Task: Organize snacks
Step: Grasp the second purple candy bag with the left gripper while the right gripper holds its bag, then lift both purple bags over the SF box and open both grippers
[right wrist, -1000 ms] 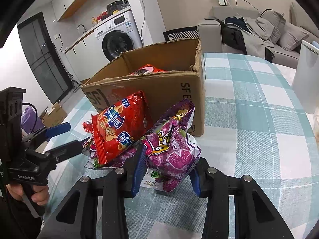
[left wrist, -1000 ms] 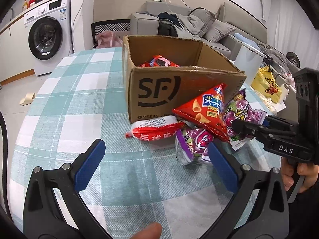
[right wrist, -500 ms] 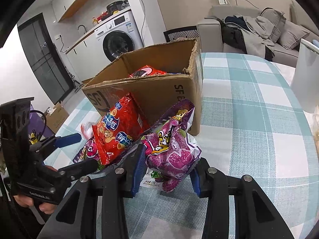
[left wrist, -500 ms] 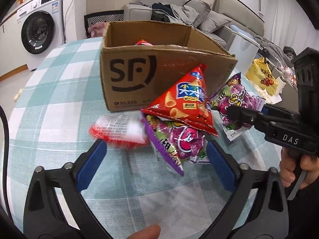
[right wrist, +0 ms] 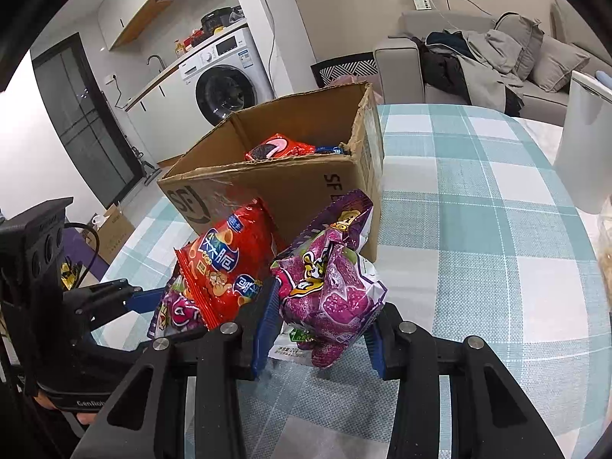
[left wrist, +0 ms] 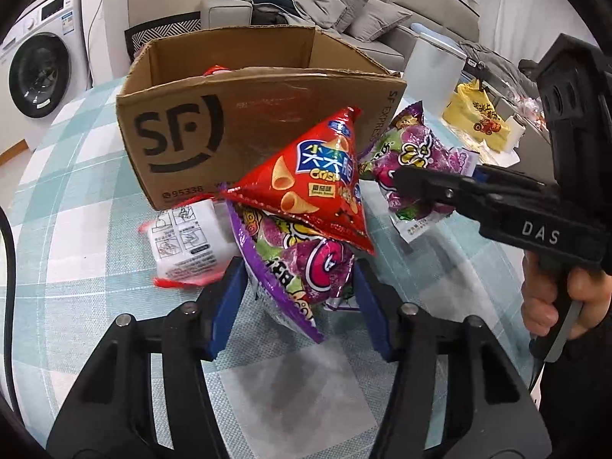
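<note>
The cardboard SF box (right wrist: 290, 187) sits on the worktop (right wrist: 478, 229) w/ a few snacks already in it: a red cookie pack (right wrist: 279, 147) shows over the rim, plus a bit of something blue next to it. So the job looks partly done, not near finished. Four packs are outside the box, all just in front of its printed side. The right claw (right wrist: 319, 329) is shut tight on a crinkly purple candy bag (right wrist: 329, 298), right by the box's near corner. The left claw (left wrist: 298, 302) is closing around another purple candy bag (left wrist: 306, 267); the bag is between the blue pads, but I can't tell if they press it yet. A red cone-chip bag (left wrist: 317, 187), puffy & shaped like a triangle, leans on top of that purple bag and against the box front. A red & white flat pack (left wrist: 183, 241) lies on the worktop by the box's front bottom edge. The bags are shiny, slippery foil or plastic, soft & full of air. The box is stiff brown card w/ a torn rim. The worktop has a teal & white check cloth, a bit rough looking.
</note>
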